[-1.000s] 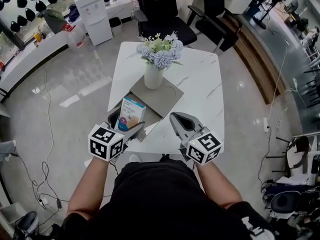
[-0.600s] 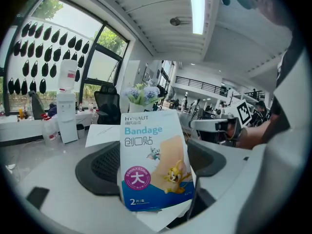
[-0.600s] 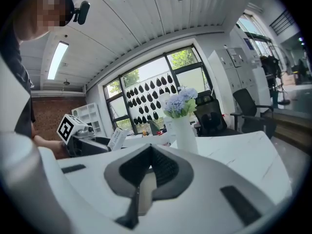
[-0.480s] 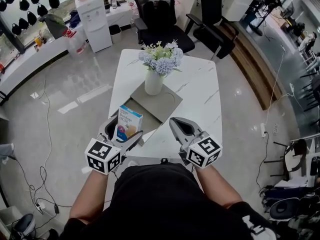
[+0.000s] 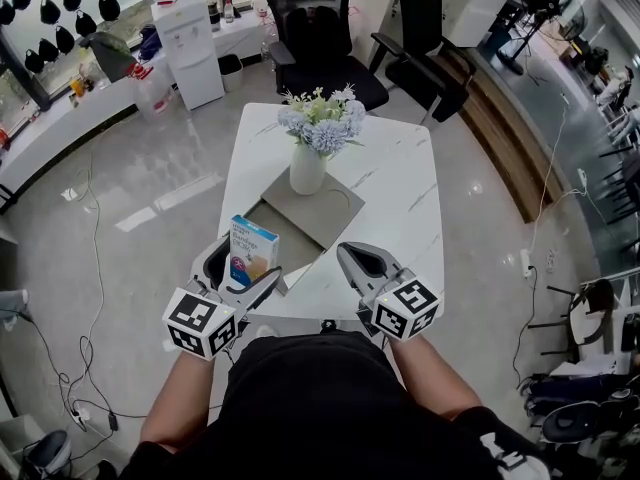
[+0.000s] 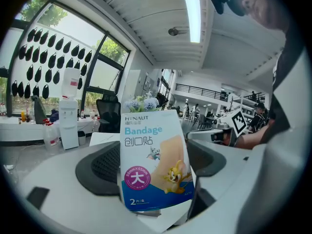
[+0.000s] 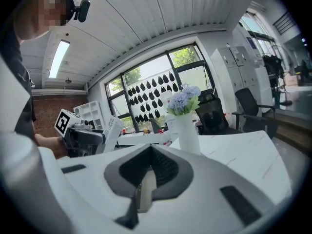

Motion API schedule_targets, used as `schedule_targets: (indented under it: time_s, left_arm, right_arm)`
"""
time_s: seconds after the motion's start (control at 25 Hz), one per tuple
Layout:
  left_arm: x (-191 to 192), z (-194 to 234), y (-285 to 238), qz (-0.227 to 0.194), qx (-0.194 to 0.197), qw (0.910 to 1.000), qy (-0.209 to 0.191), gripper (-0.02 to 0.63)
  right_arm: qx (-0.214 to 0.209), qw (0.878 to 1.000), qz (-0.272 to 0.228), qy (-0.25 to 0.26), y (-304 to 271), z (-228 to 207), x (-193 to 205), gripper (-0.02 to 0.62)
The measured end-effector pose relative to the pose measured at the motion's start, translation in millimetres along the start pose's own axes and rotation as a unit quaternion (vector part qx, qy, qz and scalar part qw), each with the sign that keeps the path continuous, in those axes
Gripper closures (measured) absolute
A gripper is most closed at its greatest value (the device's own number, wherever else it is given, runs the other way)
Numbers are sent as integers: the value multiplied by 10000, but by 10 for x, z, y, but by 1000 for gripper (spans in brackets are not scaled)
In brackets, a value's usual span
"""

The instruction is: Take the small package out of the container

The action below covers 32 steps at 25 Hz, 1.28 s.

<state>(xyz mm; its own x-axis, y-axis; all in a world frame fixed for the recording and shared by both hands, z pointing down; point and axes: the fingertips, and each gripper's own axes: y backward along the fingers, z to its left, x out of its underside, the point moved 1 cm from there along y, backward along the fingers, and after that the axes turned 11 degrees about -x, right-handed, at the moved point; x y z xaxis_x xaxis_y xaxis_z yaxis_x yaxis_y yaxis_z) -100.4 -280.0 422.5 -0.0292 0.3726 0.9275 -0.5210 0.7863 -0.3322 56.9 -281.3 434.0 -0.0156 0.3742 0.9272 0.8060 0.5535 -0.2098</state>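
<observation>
Left gripper view: fingers (image 6: 97, 167) of the left gripper (image 6: 157, 152) clenched on the lower part of a small white-and-blue cardboard package (image 6: 155, 160), one dark ribbed pad on each side. Package stands upright with its printed face to the camera; it reads "Bandage" and carries a cartoon cat and mouse. Right gripper view: fingers (image 7: 163, 167) of the right gripper (image 7: 146, 179) pressed together, nothing between them. Off to the left of that view the package (image 7: 109, 128) shows edge-on above the left gripper (image 7: 80, 135). Head view: left gripper (image 5: 240, 273) holds the package (image 5: 250, 251) raised clear of the surface, over the near left part of a white marble-patterned counter (image 5: 400, 188). Right gripper (image 5: 355, 258) hovers just beside it over the near edge, tips pointing away from the person. Each gripper carries a black-and-white marker cube, left (image 5: 200, 323) and right (image 5: 405, 306), close to the person's black shirt. I cannot tell the container apart from the left gripper's body in this view. Beyond the package lies a square grey mat (image 5: 315, 218), set at an angle. On its far corner stands a white ceramic vase (image 5: 305, 168) of pale blue and white flowers (image 5: 320, 118). Past the far end of the counter sit two black office chairs (image 5: 315, 28), and to the left a white water dispenser (image 5: 185, 38) stands on the glossy grey floor (image 5: 150, 168).
</observation>
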Motion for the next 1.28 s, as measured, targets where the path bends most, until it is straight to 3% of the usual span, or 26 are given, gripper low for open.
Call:
schedule_targets:
  time_s: [1.28]
  left_arm:
    - [-23, -18, -1, 47, 45, 9996, -259, 176]
  right_arm:
    - [150, 9998, 70, -93, -15, -67, 43, 595]
